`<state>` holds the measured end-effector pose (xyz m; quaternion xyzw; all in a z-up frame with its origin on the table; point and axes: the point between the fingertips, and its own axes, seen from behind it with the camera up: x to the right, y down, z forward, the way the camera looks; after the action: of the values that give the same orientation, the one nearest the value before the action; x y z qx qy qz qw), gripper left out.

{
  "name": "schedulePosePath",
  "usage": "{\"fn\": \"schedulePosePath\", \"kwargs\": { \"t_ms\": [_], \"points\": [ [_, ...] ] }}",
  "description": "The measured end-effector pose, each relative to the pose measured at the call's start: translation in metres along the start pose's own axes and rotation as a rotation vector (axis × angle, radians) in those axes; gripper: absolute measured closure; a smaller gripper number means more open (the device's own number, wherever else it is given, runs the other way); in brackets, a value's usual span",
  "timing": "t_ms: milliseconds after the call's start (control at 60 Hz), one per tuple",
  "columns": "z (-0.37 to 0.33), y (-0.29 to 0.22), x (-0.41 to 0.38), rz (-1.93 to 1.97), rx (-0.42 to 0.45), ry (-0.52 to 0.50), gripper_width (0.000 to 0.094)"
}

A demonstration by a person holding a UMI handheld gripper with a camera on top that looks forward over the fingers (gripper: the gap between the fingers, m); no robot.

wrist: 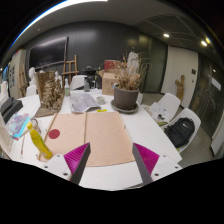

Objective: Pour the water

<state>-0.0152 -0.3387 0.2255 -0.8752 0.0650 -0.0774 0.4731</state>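
Claw [112,165]: spread wide, nothing between its fingers, held above the near edge of the counter [150,130].
Pads: magenta, one on each finger [147,158].
Bottle [39,141]: yellow, leaning, at about 9 o'clock from the claw, on the counter's left side.
Mat [95,137]: tan, flat, just ahead of the fingers at 12 o'clock.
Potted plant [126,88]: beyond the mat, toward 12 o'clock.
Backpack [181,131]: black, at 2 o'clock, on a chair beside the counter.
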Motion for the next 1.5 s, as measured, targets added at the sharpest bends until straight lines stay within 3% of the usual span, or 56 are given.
{"fn": "schedulePosePath", "kwargs": {
  "t_ms": [150, 400, 650, 850, 967, 1100, 1183, 1317, 1500],
  "points": [
    [0.005, 0.018, -0.036, -0.015, -0.024, -0.058, 0.0074],
    [0.015, 0.072, -0.163, -0.065, -0.034, -0.171, 0.0072],
    [0.048, 0.101, -0.290, -0.058, 0.031, -0.265, 0.0073],
    [0.098, 0.091, -0.344, -0.010, 0.122, -0.245, 0.0088],
    [0.124, 0.085, -0.360, -0.009, 0.158, -0.223, 0.0184],
    [0.145, 0.080, -0.370, -0.007, 0.189, -0.215, 0.0465],
    [0.143, 0.079, -0.368, 0.000, 0.197, -0.199, 0.0499],
    [0.145, 0.074, -0.359, -0.010, 0.200, -0.125, 0.0636],
    [0.146, 0.048, -0.343, -0.129, 0.199, -0.023, 0.0641]
  ]
}}
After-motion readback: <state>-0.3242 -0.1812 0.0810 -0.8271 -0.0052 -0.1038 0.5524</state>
